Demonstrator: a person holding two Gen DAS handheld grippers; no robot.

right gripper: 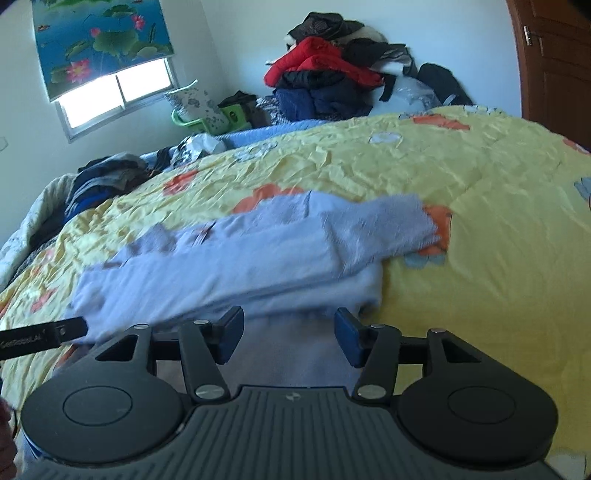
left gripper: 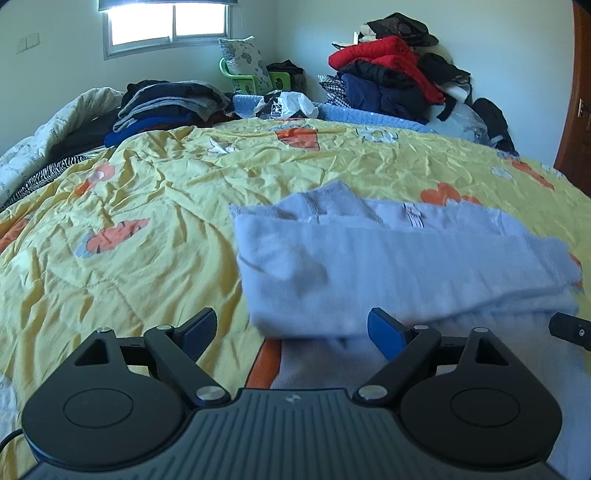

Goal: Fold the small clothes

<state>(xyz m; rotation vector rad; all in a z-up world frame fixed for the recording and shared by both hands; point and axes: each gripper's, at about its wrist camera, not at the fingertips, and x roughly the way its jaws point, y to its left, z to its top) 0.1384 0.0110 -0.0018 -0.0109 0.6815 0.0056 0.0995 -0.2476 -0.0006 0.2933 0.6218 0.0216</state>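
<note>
My left gripper is hovering with its jaws spread wide, gripping nothing, its blue pads showing at the near edge of a pale blue garment. My right gripper is likewise standing wide open and holding nothing, its pads sitting just over the near edge of the same garment. Each gripper is appearing at the margin of the other's view as a black bar.

The garment is lying partly folded on the yellow bedspread, near the near edge of the bed, with one layer doubled over another; the fabric is looking blurred in both views. The bedspread, printed with orange carrots, is lying wrinkled across the bed.

Toward the far left corner of the bed a stack of dark folded clothes is resting. Beyond the far edge a heap of clothes, with a red jacket on it, is leaning against the wall. A green chair is standing beneath the window, and a brown door is showing at the right.
</note>
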